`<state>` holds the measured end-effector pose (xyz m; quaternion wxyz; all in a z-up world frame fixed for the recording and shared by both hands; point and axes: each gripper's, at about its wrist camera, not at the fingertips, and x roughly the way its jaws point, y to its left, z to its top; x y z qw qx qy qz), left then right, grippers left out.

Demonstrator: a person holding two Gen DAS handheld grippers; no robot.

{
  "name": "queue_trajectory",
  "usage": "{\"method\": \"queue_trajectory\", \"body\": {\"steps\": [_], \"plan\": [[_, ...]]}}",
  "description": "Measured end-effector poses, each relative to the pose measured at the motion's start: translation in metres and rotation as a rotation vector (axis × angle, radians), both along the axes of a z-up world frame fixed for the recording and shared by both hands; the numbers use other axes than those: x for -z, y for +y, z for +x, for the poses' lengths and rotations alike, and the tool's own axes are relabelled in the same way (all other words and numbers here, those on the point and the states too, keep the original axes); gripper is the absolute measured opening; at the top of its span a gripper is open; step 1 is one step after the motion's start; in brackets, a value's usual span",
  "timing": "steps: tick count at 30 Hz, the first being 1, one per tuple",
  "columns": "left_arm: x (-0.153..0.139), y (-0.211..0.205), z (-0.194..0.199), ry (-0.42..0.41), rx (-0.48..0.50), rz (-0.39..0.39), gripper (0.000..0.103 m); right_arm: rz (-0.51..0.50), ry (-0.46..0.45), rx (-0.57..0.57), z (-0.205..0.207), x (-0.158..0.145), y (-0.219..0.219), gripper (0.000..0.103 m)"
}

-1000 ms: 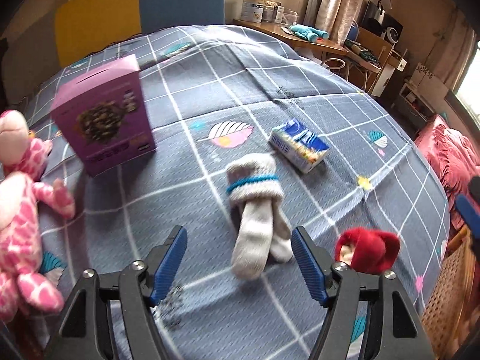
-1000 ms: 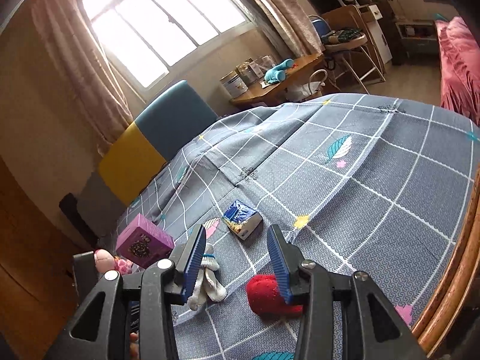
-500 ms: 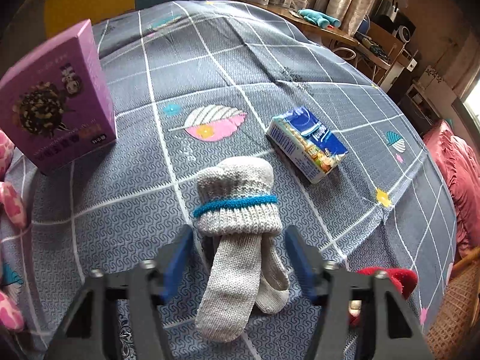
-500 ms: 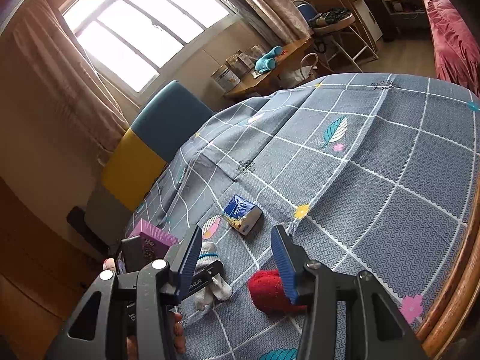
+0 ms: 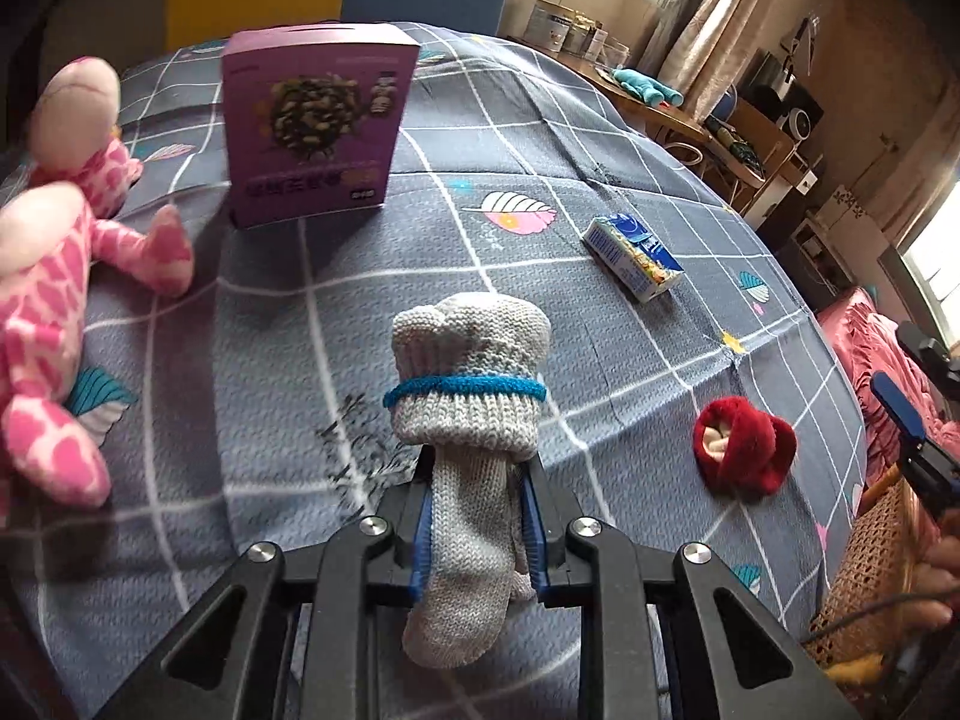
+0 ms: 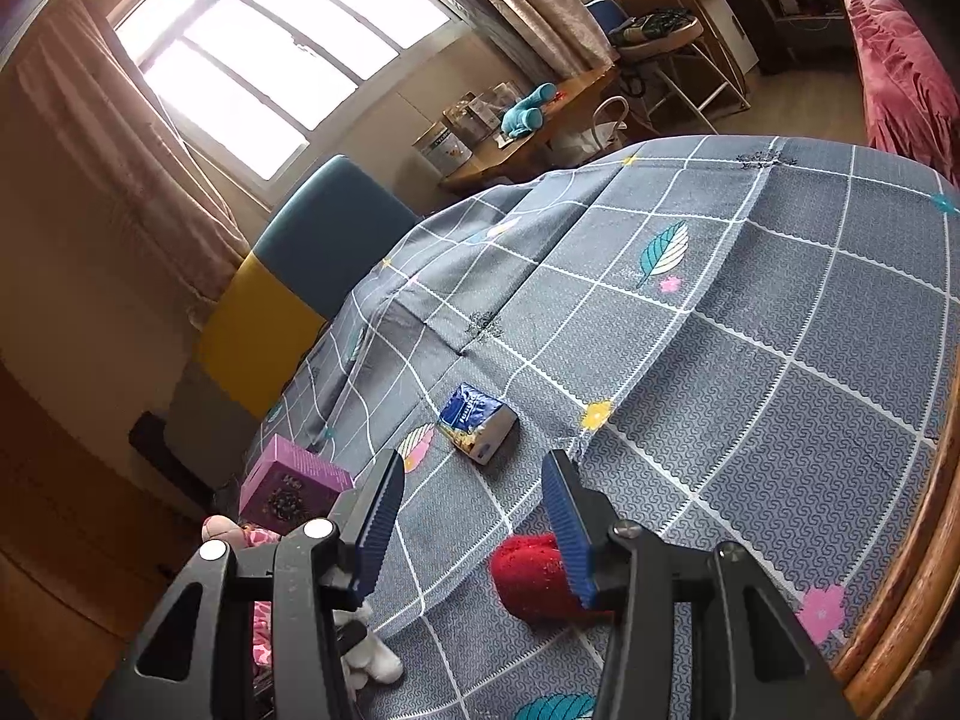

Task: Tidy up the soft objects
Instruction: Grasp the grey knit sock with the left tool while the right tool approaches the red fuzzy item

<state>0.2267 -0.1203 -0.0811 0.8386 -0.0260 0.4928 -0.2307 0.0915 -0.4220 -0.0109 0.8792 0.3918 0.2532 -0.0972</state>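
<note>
Bedspread (image 5: 600, 132) holds two boxes, one red sock roll (image 5: 744, 450) — left gripper (image 5: 480, 516) fingers just clenched on one grey sock bundle (image 5: 468, 420).

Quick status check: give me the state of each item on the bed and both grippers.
Grey sock bundle: rolled, clamped in left gripper, jaws just closed.
Red sock bundle: rolled, lying free.
Right gripper: open, empty.
Purple box: upright.
Blue carton: lying flat.
Pink plush toy: lying down.
</note>
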Motion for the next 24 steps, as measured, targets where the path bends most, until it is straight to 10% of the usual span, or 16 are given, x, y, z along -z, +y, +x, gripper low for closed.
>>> {"method": "queue_trajectory", "body": {"steps": [24], "plan": [[0.027, 0.043, -0.082, -0.057, -0.007, 0.079, 0.025, 0.179, 0.047, -0.020, 0.005, 0.023, -0.014, 0.048]]}}
